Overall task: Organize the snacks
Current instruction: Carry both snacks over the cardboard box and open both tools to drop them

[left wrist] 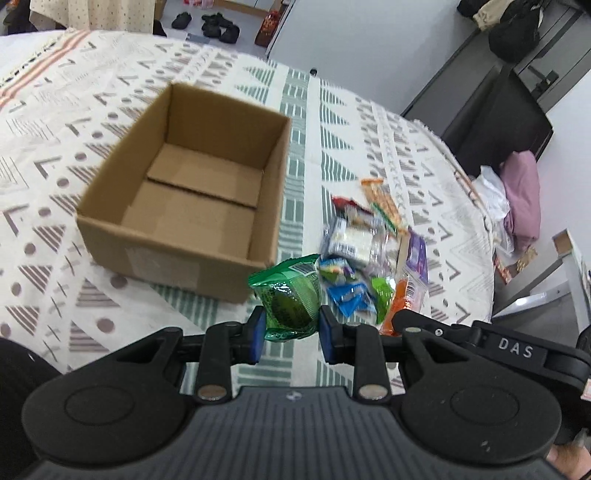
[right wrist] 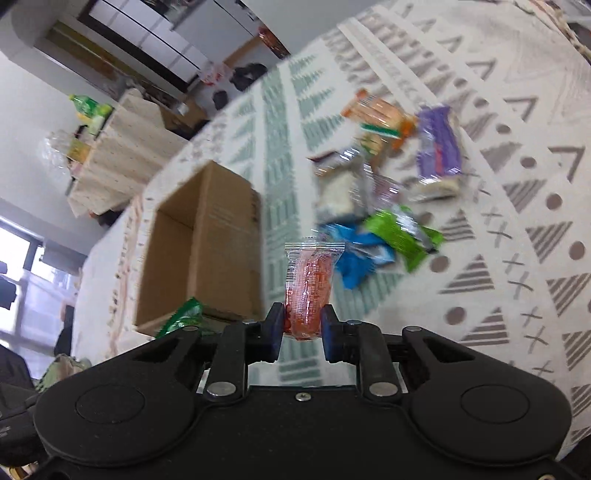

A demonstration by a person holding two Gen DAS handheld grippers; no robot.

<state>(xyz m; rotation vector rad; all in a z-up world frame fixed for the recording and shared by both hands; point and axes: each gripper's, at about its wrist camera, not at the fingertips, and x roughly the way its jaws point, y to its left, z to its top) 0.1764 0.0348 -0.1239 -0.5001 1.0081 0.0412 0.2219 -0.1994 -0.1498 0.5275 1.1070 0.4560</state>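
Note:
My left gripper (left wrist: 291,332) is shut on a green foil snack packet (left wrist: 288,295), held above the patterned cloth just right of the near corner of an open, empty cardboard box (left wrist: 192,192). My right gripper (right wrist: 302,334) is shut on a clear packet of red-orange snack (right wrist: 310,291), held above the cloth between the box (right wrist: 199,251) and the snack pile. The pile (left wrist: 369,251) of loose packets, blue, green, purple, orange and clear, lies right of the box; it also shows in the right wrist view (right wrist: 380,184). The green packet shows at the right wrist view's lower left (right wrist: 181,317).
A patterned cloth (left wrist: 74,147) covers the table. The right gripper's black body (left wrist: 480,343) lies close to my left gripper. Dark furniture (left wrist: 495,110) and a pink bundle (left wrist: 521,195) stand beyond the table's right edge. Shoes (left wrist: 214,24) lie on the floor behind.

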